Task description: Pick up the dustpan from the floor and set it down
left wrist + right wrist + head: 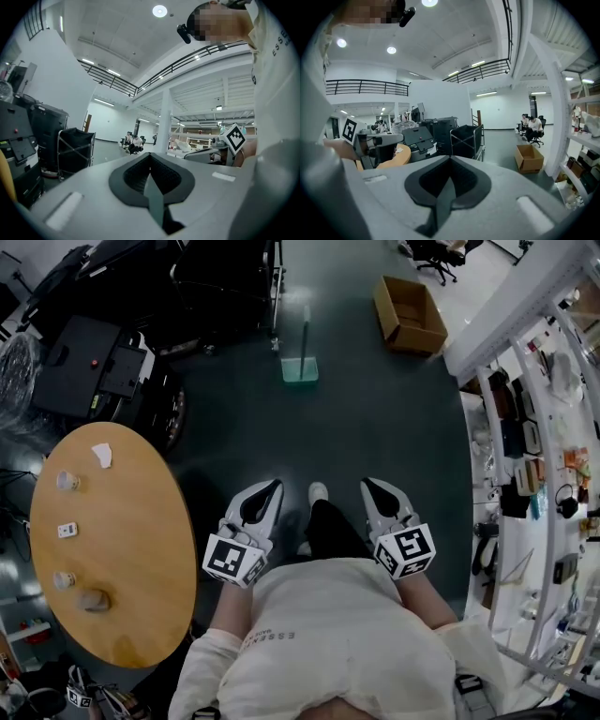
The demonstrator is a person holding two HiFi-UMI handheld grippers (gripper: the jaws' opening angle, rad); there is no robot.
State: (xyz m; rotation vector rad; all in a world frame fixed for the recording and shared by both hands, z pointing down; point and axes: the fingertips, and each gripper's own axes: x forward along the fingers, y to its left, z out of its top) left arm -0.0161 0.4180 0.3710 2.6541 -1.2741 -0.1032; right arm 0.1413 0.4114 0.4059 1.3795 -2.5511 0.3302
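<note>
Dustpan [300, 368] on floor [375, 418], well ahead of left gripper [271, 486] and right gripper [368, 484], jaws closed, empty.

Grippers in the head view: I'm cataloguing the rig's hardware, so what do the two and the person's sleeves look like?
Both the left gripper and right gripper have a light grey, teardrop-shaped claw lined with ribbed black pads. Each carries a white cube printed with black square markers. The person wears a pale top with loose sleeves. No cables show.
</note>
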